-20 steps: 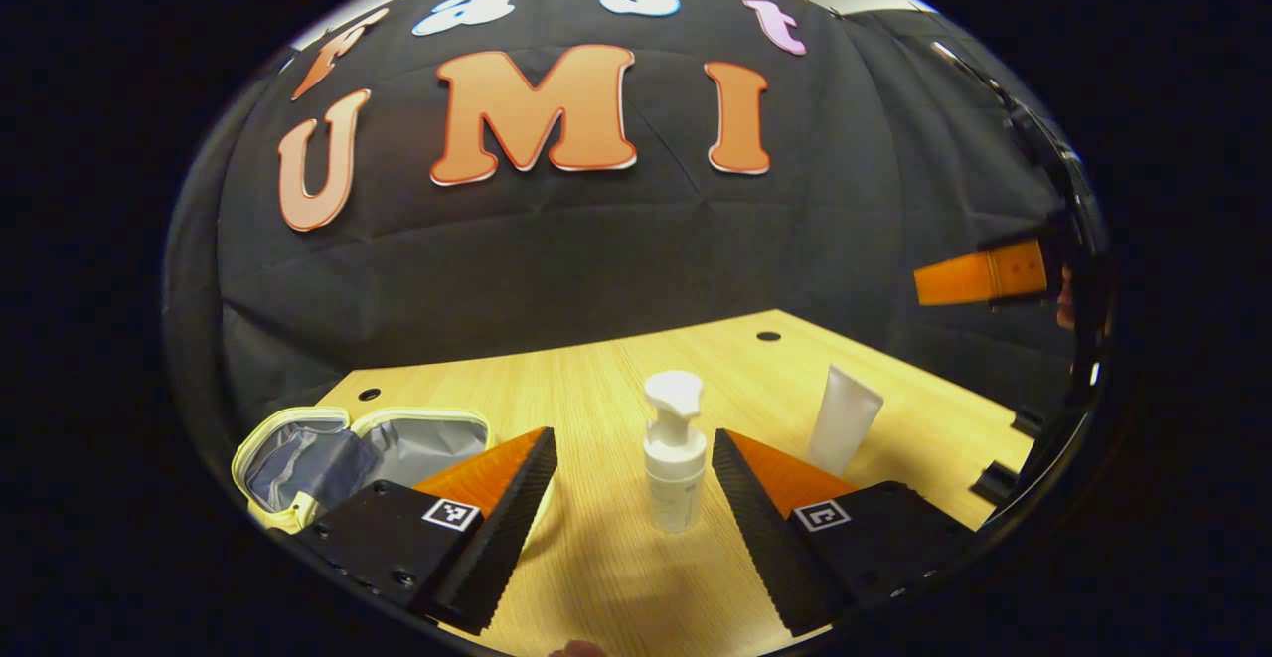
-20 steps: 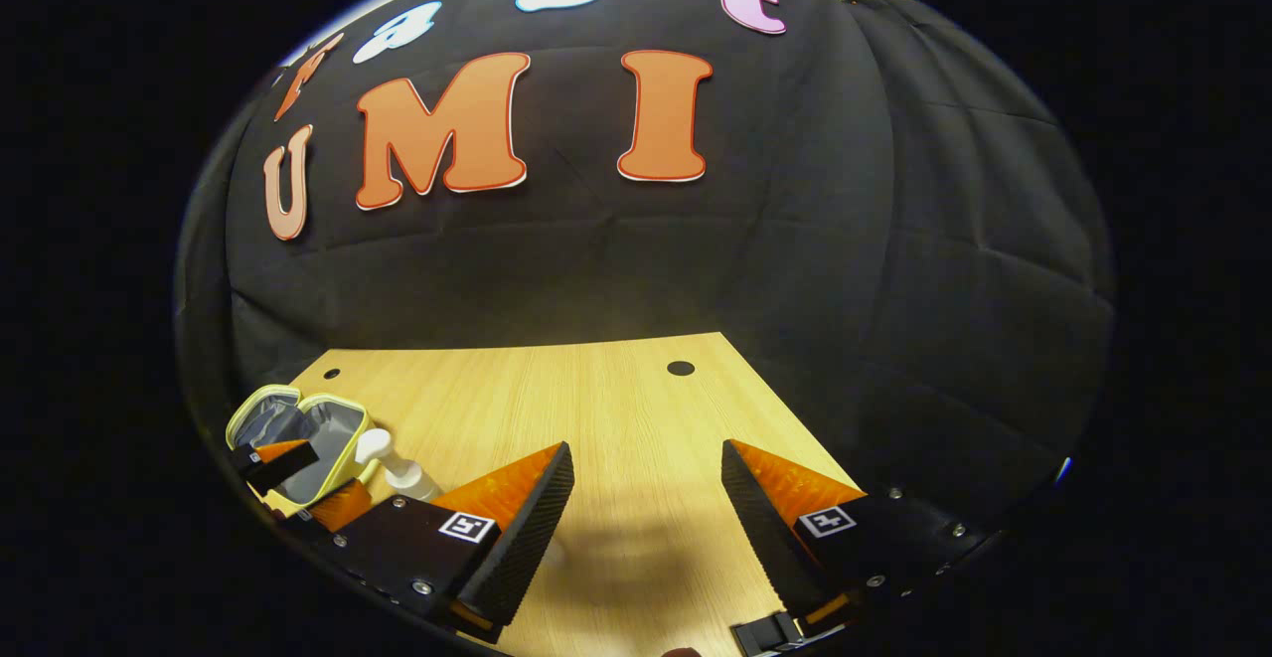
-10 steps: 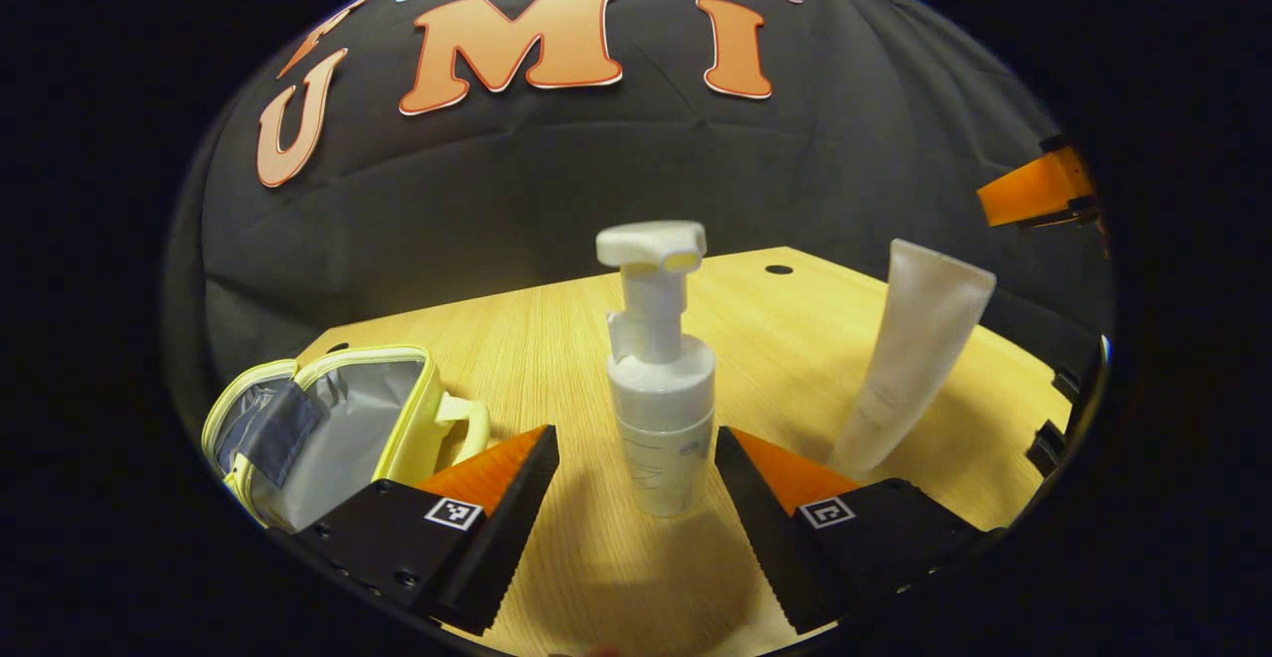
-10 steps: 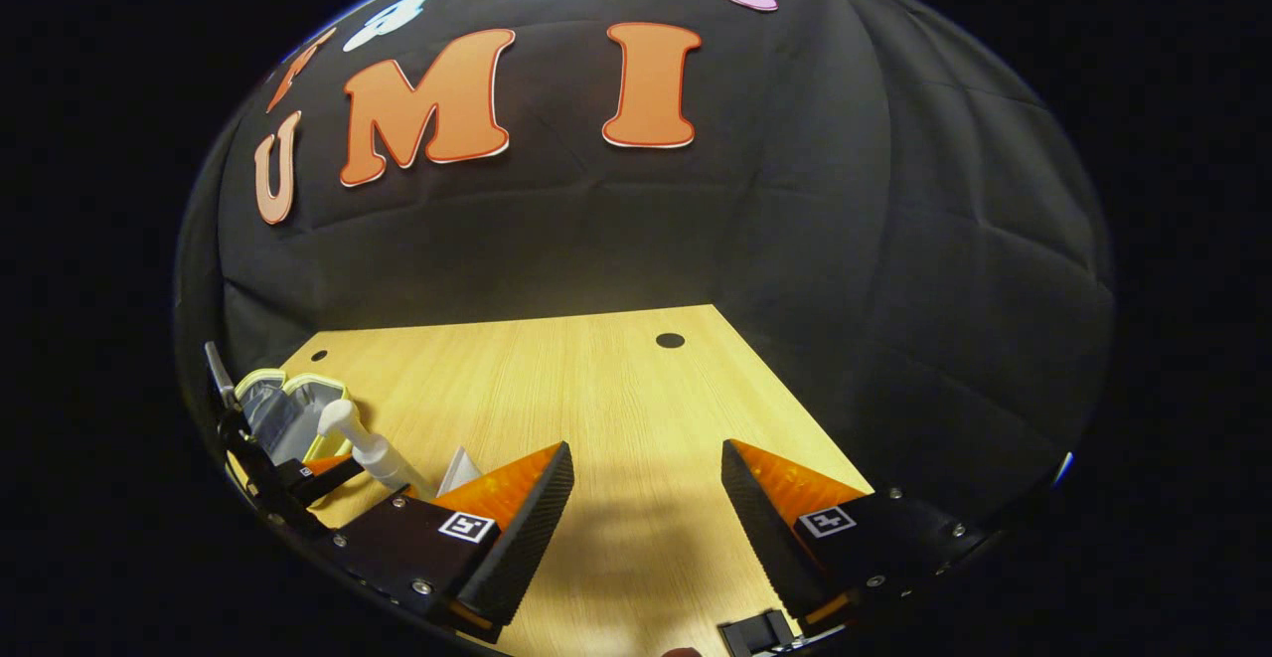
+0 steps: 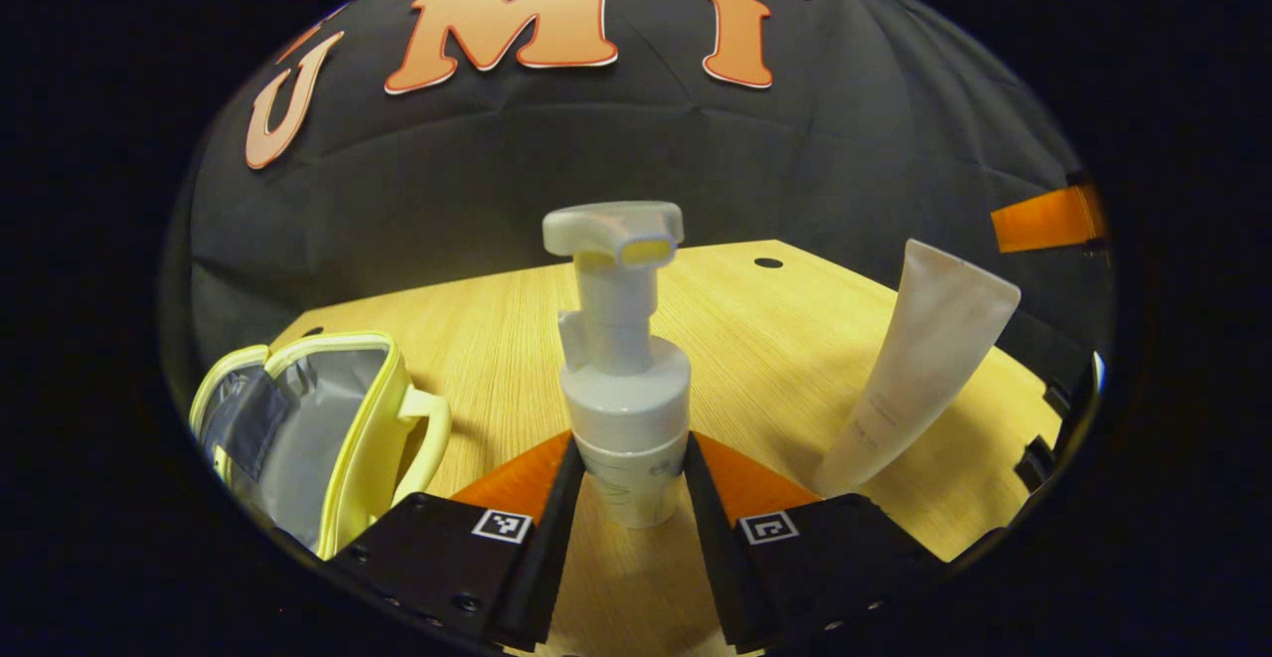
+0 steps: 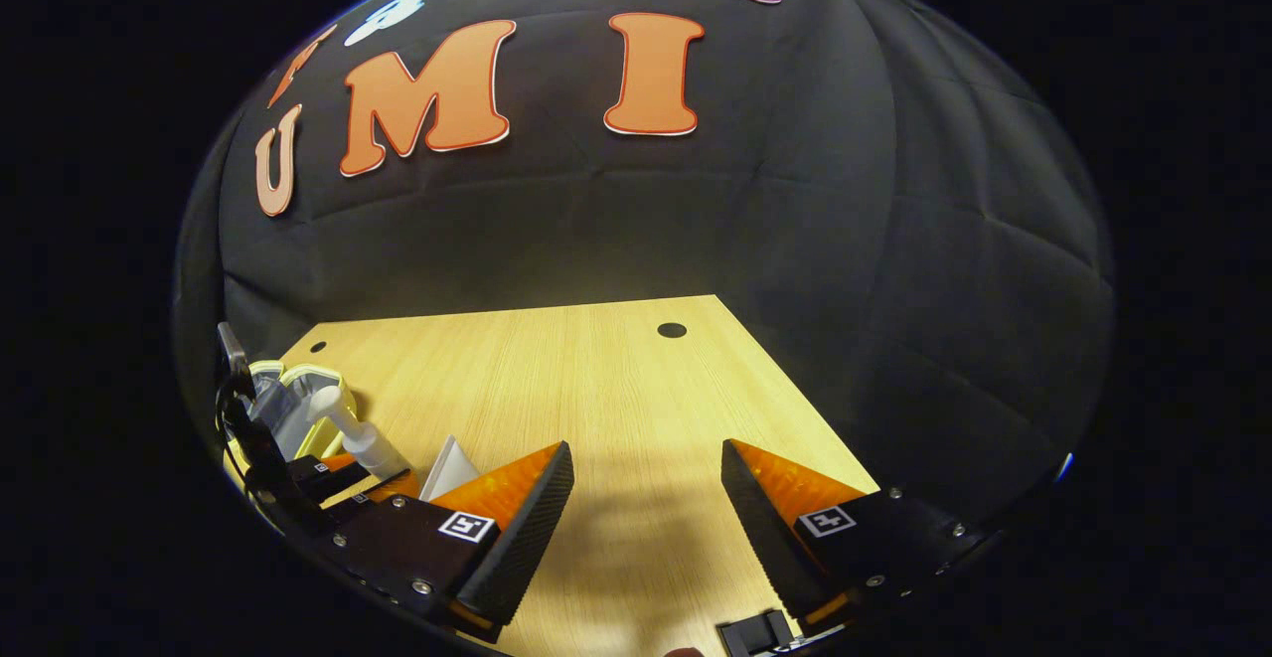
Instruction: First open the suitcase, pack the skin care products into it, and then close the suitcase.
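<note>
Table (image 5: 795, 339) – pump bottle (image 5: 624, 409) between left tool (image 5: 624, 498)

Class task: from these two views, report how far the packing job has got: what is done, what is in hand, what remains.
Done: the yellow case lies open on the table. In hand: the left gripper has its jaws closed on the standing pump bottle. Left: put the bottle in, then the upright tube, then close the case. The right gripper is open and holds nothing.

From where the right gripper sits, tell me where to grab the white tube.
Grip the white tube around its round lower body, coming level from its open right side. It stands cap-down, leaning, and flattens toward the top. The pump bottle, held by the left gripper, stands to its left.
</note>
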Motion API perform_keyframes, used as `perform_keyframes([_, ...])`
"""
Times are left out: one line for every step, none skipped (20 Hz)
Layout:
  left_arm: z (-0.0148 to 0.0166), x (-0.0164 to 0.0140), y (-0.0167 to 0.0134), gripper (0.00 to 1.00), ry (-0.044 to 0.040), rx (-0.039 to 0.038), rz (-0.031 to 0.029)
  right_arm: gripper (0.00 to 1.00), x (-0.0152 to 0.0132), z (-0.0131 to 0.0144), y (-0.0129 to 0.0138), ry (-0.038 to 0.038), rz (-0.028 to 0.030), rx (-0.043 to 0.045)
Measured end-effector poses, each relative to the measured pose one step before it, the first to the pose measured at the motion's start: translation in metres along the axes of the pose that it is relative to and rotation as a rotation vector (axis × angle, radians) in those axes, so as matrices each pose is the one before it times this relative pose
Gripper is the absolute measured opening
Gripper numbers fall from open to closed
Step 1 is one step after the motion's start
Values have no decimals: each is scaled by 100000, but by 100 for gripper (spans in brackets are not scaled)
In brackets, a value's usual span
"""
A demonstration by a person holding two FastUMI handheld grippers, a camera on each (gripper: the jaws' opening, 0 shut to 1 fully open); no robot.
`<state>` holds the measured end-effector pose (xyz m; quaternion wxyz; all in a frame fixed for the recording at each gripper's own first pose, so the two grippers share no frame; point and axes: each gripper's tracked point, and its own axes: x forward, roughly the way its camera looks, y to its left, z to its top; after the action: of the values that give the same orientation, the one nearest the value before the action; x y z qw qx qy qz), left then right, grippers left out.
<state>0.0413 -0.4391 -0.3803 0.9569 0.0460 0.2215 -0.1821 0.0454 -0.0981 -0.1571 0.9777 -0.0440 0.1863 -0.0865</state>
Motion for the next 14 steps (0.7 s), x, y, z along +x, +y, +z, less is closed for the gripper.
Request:
perform_keyframes([407, -817, 376, 61, 1151, -778, -363, 96, -127, 65, 150, -9, 339, 553])
perform_keyframes([616, -1125, 534, 61, 630, 115, -642, 96, -166, 183, 213, -332, 335, 598])
perform_keyframes([782, -1105, 662, 61, 500, 465, -627, 96, -165, 256, 254, -485, 240, 591])
perform_keyframes([844, -1286, 825, 61, 718, -82, -585, 96, -178, 257, 386, -395, 309, 734])
perform_keyframes([904, -1386, 949, 61, 633, -812, -709, 96, -252, 244, 428, -396, 489, 837])
perform_keyframes([878, -1387, 1034, 61, 1095, -819, -1041, 96, -180, 319, 469, -473, 503, 833])
perform_keyframes([875, -1312, 1163, 61, 1206, -335, -723, 95, -158, 316, 494, -550, 393, 754])
perform_keyframes([682, -1318, 1538, 61, 1713, 177, 284, 96, -247, 314, 474, -744, 391, 792])
perform_keyframes([649, -1273, 1766, 61, 1923, 1141, 711, 96, -189, 346, 606, -1063, 288, 813])
perform_keyframes([531, -1186, 1748, 61, 1466, 1542, 764, 95, -193, 430, 586, -1172, 338, 768])
perform_keyframes([338, -1127, 1995, 61, 2096, 881, 1203, 95, -165, 291, 605, -1175, 309, 603])
perform_keyframes([-37, -930, 1747, 61, 2352, 510, 949, 95, -254, 261, 623, -1213, 924, 499])
perform_keyframes([25, -811, 1858, 61, 2797, -296, 1131, 96, -291, 139, 759, -1332, 1439, 204])
perform_keyframes([-236, -608, 1731, 61, 2701, -810, 708, 96, -403, -99, 736, -998, 1493, -337])
